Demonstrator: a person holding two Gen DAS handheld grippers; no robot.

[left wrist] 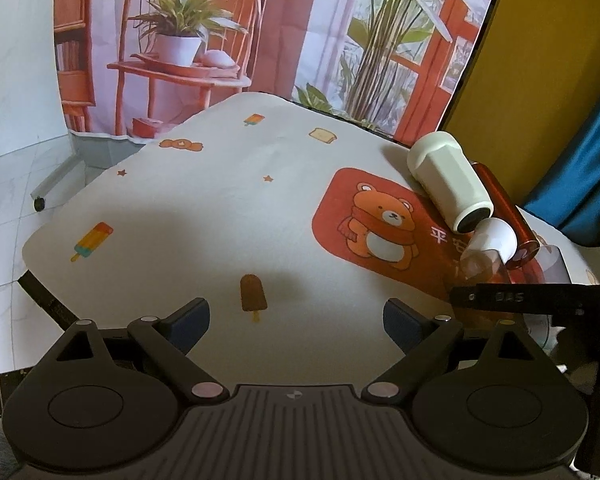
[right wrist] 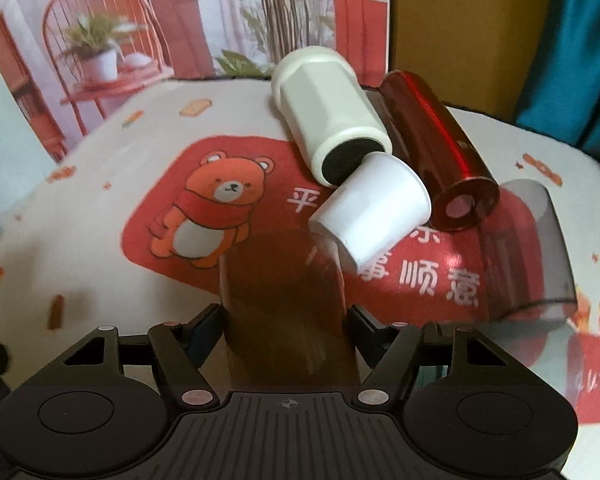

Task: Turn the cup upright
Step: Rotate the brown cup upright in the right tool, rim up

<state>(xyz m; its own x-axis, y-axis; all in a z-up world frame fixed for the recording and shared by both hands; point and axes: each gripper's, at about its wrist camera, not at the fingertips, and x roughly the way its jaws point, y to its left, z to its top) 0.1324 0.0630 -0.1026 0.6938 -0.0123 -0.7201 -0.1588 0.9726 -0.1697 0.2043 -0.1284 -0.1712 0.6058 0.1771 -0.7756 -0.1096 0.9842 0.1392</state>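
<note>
Right gripper [right wrist: 286,326] is clamped on a translucent brown cup [right wrist: 286,300], apparently raised off the tabletop [right wrist: 100,264] just before a white paper cup [right wrist: 374,210], cream bottle [right wrist: 330,120] and red cylinder [right wrist: 436,140] lying on their sides. Left gripper [left wrist: 296,320] hangs spread, holding nothing.

Table [left wrist: 204,216]: covered by a white cloth printed with ice lollies, toast and stars.
Red panel [right wrist: 236,240]: printed on the cloth, bearing an orange bear and white characters.
Cream bottle [right wrist: 332,124]: on its side, on the panel's far edge.
Red cylinder [right wrist: 436,140]: on its side, just beside the cream bottle.
White cup [right wrist: 376,208]: tipped over, touching both.
Clear smoky cup [right wrist: 528,248]: lying on its side, right of the white cup.
</note>
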